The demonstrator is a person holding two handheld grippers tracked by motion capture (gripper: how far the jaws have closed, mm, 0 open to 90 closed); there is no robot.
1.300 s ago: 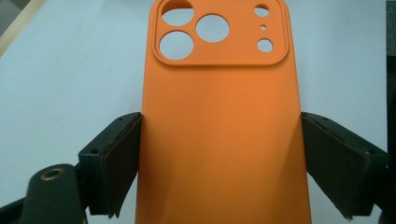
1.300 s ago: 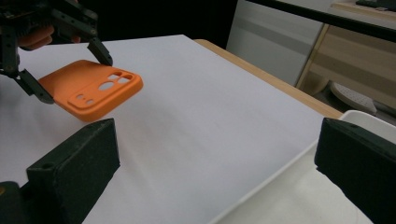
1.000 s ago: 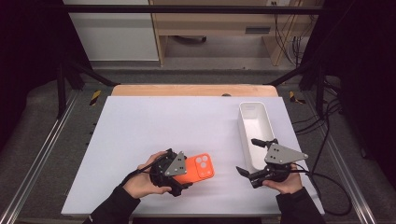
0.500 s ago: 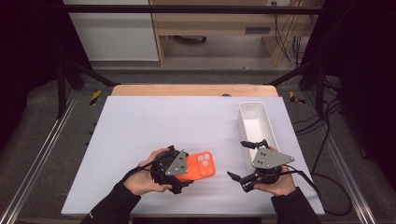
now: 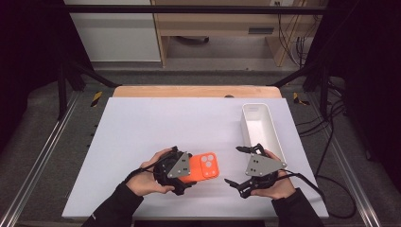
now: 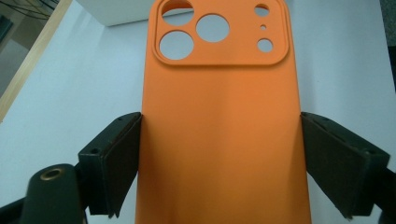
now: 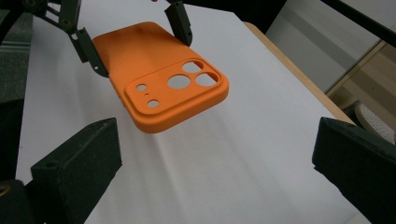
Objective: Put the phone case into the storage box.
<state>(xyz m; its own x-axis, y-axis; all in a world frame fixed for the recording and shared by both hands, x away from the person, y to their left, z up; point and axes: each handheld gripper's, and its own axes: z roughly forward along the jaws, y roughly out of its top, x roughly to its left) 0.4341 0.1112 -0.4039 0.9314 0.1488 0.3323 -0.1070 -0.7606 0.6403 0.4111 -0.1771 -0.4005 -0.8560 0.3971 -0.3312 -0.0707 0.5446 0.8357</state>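
An orange phone case [image 5: 206,165] with camera cut-outs hangs just above the white table top, back side up. My left gripper [image 5: 188,169] is shut on it, the pads [image 6: 122,154] pressing its two long edges in the left gripper view, where the case [image 6: 219,102] points away from the camera. To its right, my right gripper [image 5: 232,165] is open and faces the case; its jaws have just been closing a little with nothing between them. In the right gripper view the case [image 7: 159,84] floats ahead of the wide jaws of the right gripper [image 7: 215,154], with the left gripper [image 7: 135,39] behind it.
A white oblong bin [image 5: 273,138] stands at the right of the table, just beyond my right hand. The white table sheet [image 5: 156,123] spreads to the left and back, ending at a wooden strip [image 5: 194,91]. Metal rails run along both sides.
My right gripper has moved left, away from the bin and nearer the case. The left gripper and the case have stayed in place.
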